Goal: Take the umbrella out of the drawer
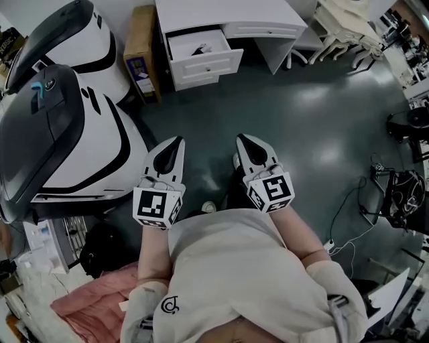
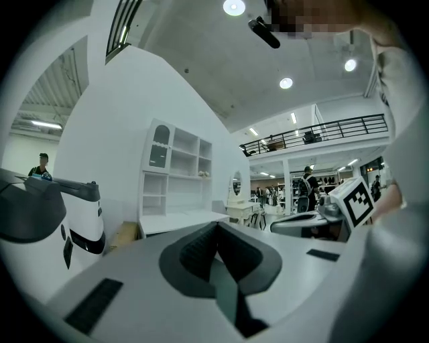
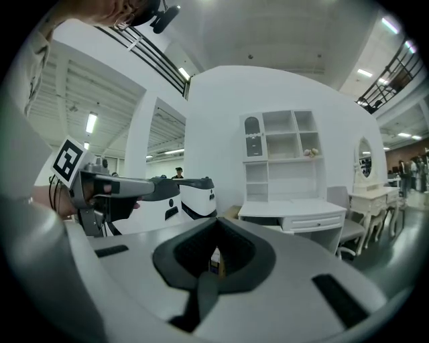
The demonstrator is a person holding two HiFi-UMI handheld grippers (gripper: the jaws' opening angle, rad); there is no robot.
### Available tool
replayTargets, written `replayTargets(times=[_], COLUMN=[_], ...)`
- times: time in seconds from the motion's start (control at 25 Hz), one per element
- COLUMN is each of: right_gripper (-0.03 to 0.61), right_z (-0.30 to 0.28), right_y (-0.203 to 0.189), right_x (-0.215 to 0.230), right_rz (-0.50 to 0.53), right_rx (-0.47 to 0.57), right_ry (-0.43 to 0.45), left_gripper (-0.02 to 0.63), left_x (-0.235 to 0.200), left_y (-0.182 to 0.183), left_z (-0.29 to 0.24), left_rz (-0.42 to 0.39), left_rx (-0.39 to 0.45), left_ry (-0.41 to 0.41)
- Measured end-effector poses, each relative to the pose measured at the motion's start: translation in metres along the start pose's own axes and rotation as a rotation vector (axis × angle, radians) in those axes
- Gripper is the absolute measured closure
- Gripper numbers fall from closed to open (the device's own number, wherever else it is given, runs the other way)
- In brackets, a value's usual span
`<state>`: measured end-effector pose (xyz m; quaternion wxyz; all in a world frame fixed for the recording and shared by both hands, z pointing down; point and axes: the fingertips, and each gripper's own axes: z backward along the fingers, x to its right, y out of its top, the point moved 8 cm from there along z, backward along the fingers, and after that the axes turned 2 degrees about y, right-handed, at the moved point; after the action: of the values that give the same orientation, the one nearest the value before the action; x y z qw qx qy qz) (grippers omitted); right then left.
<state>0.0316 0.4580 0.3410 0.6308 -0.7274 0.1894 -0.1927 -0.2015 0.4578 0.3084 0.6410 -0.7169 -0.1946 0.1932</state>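
Open white drawer, perhaps the umbrella inside

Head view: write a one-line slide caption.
Left gripper and right gripper, both empty, face the open drawer of the white desk.

We are in a large showroom hall: a white desk at the head view's top, a shelved hutch and a mirrored vanity in the right gripper view, and bulky white-and-black machines at left. A railed mezzanine and round ceiling lights fill the left gripper view's upper right.
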Motion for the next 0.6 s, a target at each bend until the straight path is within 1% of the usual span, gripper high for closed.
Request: replayTargets(times=[0.16,0.28,0.44,0.6], right_gripper=[0.572,0.572,0.572,0.572], right_z=[-0.031,-0.066,-0.118,-0.167], right_y=[-0.005,-0.002,0.006,0.016], right_x=[0.031,0.059,0.114,0.175], right_rz=[-0.009,-0.009,-0.025,-0.02], right_rx=[-0.008,0.004,0.002,-0.019], right_ry=[0.015,0.067,0.107,0.145], left_gripper=[0.601,0.601,0.601,0.601], left_x=[-0.009,-0.02,-0.037,-0.047], left_y=[-0.008,-0.008,-0.003,0.005], left_z=[-0.035,-0.065,-0.126,-0.197], left_rz=[0.007,0.01,0.001,0.046], left_rx=[-0.019,-0.03,-0.053,-0.057], left_ry=[0.033,0.085,0.145,0.192])
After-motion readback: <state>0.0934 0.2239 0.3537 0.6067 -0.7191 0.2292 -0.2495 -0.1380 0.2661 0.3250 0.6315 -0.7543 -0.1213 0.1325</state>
